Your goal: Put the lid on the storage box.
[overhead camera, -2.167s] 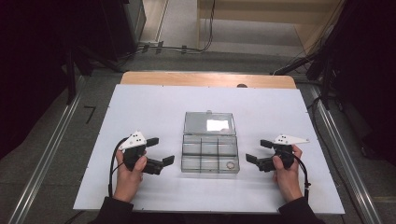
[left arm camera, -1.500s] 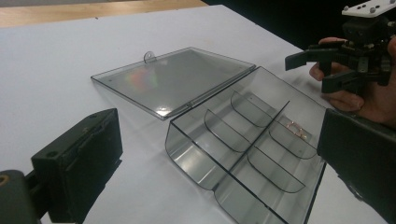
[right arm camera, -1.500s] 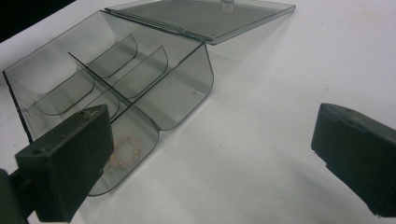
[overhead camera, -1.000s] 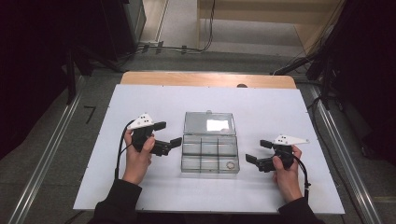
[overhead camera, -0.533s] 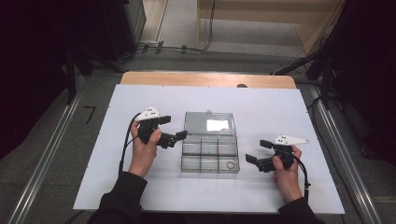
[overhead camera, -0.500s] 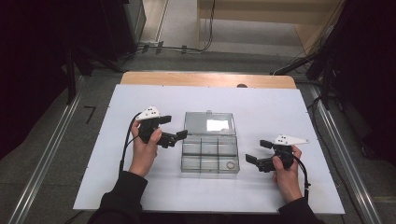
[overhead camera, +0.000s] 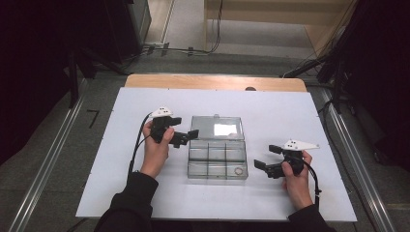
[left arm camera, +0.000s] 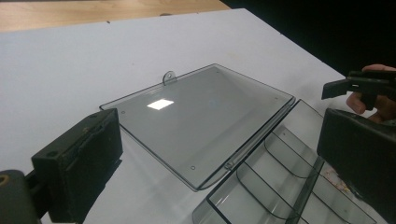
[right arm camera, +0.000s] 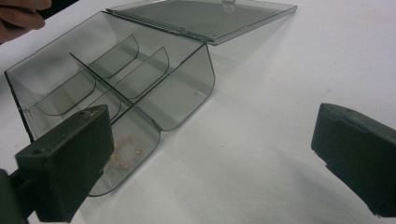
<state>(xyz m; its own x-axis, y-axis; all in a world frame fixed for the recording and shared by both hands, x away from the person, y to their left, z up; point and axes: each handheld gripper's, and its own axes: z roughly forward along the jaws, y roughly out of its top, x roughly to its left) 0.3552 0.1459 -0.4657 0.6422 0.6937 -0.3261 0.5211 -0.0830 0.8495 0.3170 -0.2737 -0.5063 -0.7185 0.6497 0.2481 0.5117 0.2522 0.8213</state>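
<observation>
Moved since the earlier frames: left claw (overhead camera: 186, 137), carried forward and inward from the near table edge to the box's left rim; right claw (overhead camera: 267, 159) unchanged in place.

High view. Item: clear box (overhead camera: 216, 162) with compartments, lid (overhead camera: 216, 128) folded flat behind it on the white table (overhead camera: 121, 193). Left claw's tips sat at the hinge line, at the left corner where lid met tray, jaws parted and empty. Right claw rested just right of the box, jaws apart, empty, apparently waiting. A small ring (overhead camera: 238, 171) lay in the near right compartment, closest to the right claw.

Left gripper view. Left claw (left arm camera: 219, 154) straddled the lid (left arm camera: 196, 116), one jaw over bare table beside the lid's edge, the other over the tray; nothing pinched. Placement judged as lining up to take the lid's side edge and swing it shut. Lid tab (left arm camera: 169, 77) lay ahead of the jaws.

Right gripper view. Right claw (right arm camera: 210, 158) stood wide, pointed at the box's (right arm camera: 116, 84) near corner; ring (right arm camera: 125, 153) just behind the left-hand jaw's tip, inside the wall.
</observation>
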